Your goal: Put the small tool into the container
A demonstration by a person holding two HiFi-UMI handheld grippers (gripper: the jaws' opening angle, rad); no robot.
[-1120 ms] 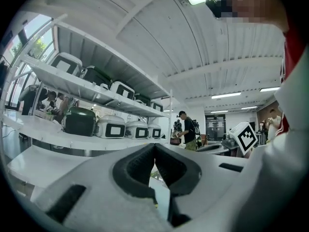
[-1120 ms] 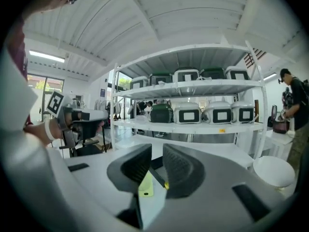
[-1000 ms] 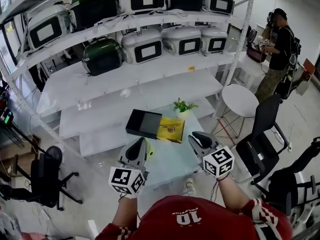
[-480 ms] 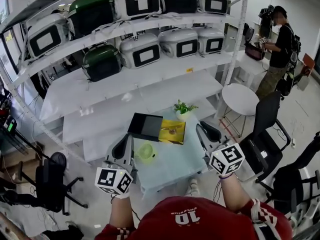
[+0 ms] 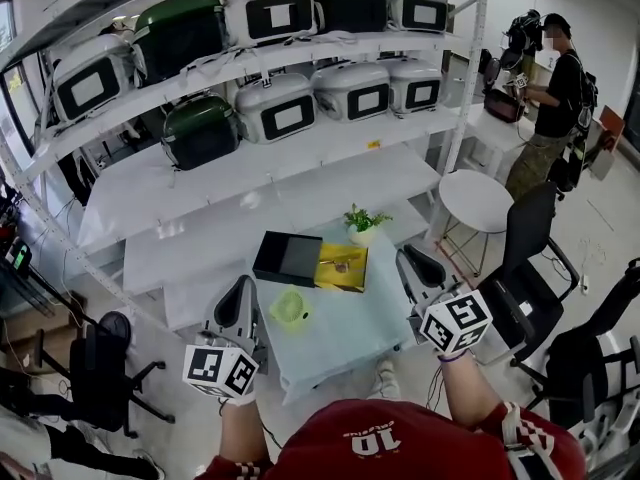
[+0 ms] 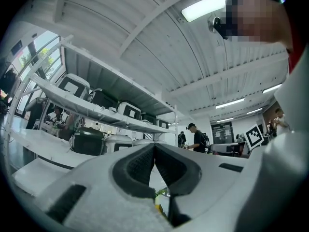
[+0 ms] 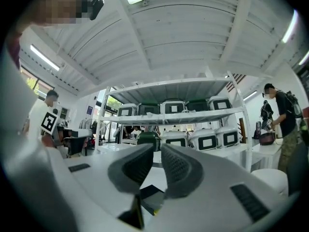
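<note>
Nearest us, our left gripper [image 5: 243,288] hangs by the table's [image 5: 345,330] left edge, jaws pressed together on nothing. Our right gripper [image 5: 410,261] sits by the right edge, jaws a narrow slit apart and empty. Farther on lies a pale green object [image 5: 290,306] — beyond it, the small tool [image 5: 342,264] lies on the yellow tray [image 5: 356,274] against the black box [image 5: 288,256].

Looks along the white left gripper [image 6: 154,146], black ribbed pads shut together on nothing. Takes in white metal shelves [image 6: 82,108] beyond, loaded with grey and dark green box-like appliances [image 6: 87,141]. Catches a person in dark clothes [image 6: 197,140] farther off.
</note>
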